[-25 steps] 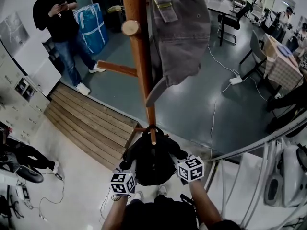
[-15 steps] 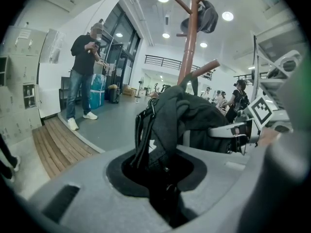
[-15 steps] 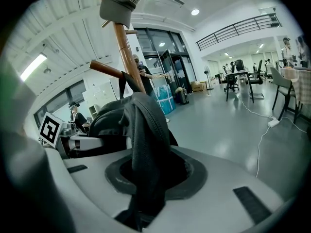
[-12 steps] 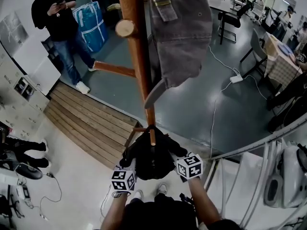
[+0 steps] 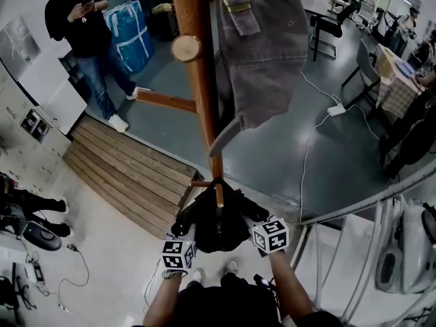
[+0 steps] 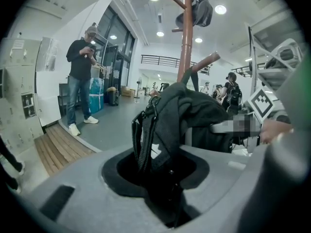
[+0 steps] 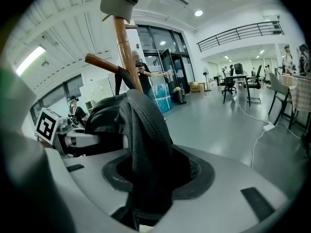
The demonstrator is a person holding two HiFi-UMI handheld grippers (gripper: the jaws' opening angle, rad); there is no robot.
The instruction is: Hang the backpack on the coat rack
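A black backpack (image 5: 214, 227) hangs low on the wooden coat rack (image 5: 201, 80), its top loop over a short peg (image 5: 218, 195). My left gripper (image 5: 189, 236) is at the pack's left side and my right gripper (image 5: 251, 222) at its right. In the left gripper view, a strap and fabric of the backpack (image 6: 184, 115) run down between the jaws of the left gripper (image 6: 165, 178). Dark fabric of the backpack (image 7: 141, 125) likewise lies between the jaws of the right gripper (image 7: 146, 188). Both pairs of jaws have just been opening, and the fabric sits loosely in them.
A grey cap (image 5: 262, 53) hangs on an upper peg of the rack. A person (image 5: 85, 26) stands at the back left beside a blue bag (image 5: 129, 33). A wooden ramp (image 5: 129, 176) lies to the left, and a metal railing (image 5: 354, 210) and a floor cable (image 5: 306, 148) to the right.
Both grippers have stayed beside the backpack at the rack's foot. The view has shifted slightly. The pack hangs in the same place on its peg.
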